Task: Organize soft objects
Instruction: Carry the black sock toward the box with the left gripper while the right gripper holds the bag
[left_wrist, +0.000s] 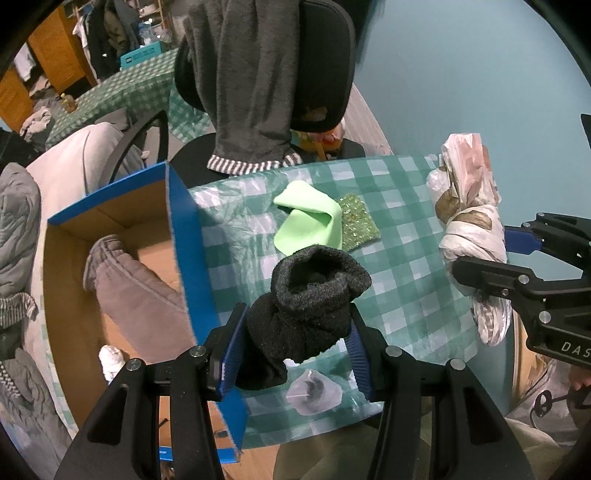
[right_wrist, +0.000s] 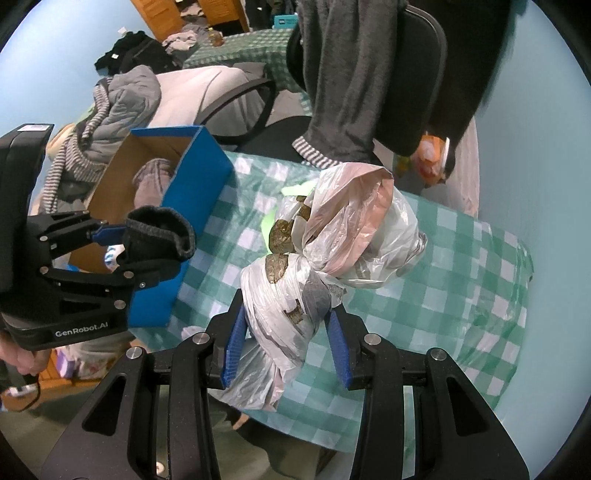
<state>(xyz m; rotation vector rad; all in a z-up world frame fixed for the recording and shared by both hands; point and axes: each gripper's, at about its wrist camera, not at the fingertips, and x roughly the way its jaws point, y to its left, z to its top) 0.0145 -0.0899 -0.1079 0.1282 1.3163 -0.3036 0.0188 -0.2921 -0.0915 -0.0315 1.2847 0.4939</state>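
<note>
**Both hands full, box waiting on the left**

Over the checked tablecloth (left_wrist: 399, 236) we've got something pinched in each gripper, both lifted clear of the table. The left gripper (left_wrist: 297, 332) has its blue pads closed about halfway on a rolled dark sock (left_wrist: 314, 299), cuff pointing up and away from us. It's a squashy bundle, so the jaws only need to sink in a bit, and we'd guess that's why they stand at that middling width instead of clamping right down.

The right gripper (right_wrist: 286, 325) is closed on the knotted waist of a bunched plastic bag (right_wrist: 332, 236). Grabbing it at the twist makes sense to us: that's the firmest bit, while the puffy top would just slip or crumple.

The blue cardboard box (left_wrist: 184, 236) sits at the table's left edge, just beside the sock, with a grey garment (left_wrist: 129, 280) already lying inside. It reads as the drop-off spot, so the sock looks like the next thing in, being the closer of the two.

Left on the cloth are a light green cloth (left_wrist: 306, 221) half covering a sparkly green scrubber (left_wrist: 358, 221), touching each other near the far edge. Those look like the leftovers once our hands are free.

Worth watching: the bag's loose tail hangs below the pads and could snag the box rim.
</note>
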